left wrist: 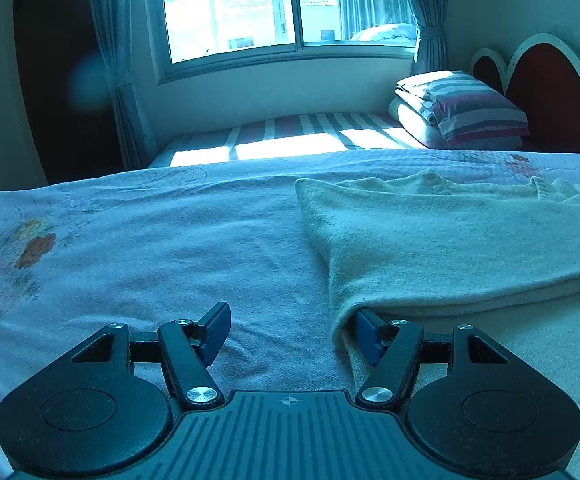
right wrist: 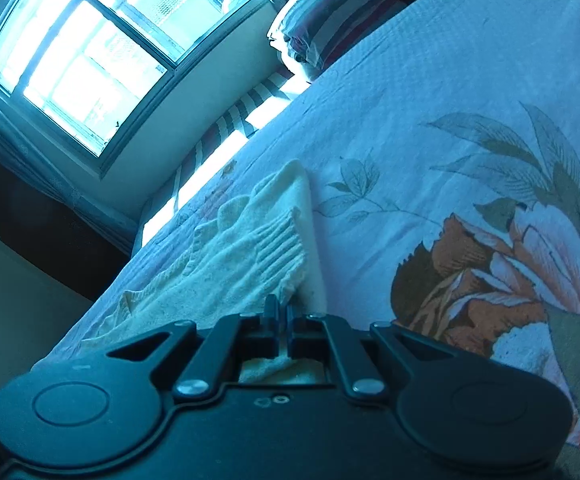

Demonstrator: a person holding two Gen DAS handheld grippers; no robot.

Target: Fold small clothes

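A cream knitted sweater (left wrist: 450,236) lies partly folded on the floral bedspread (left wrist: 169,240), right of centre in the left wrist view. My left gripper (left wrist: 290,320) is open just above the bed; its right finger (left wrist: 366,324) is tucked under the sweater's near folded edge, and its left finger (left wrist: 215,328) is bare. In the right wrist view, my right gripper (right wrist: 281,312) is shut on the sweater (right wrist: 249,256), pinching its near edge by a ribbed cuff; cream fabric shows between the jaws.
The bedspread (right wrist: 430,100) covers the near bed. Beyond it lies a striped mattress (left wrist: 310,128) with a stack of folded striped bedding (left wrist: 462,108) against a red headboard (left wrist: 542,88). A window (left wrist: 281,4) with curtains is behind.
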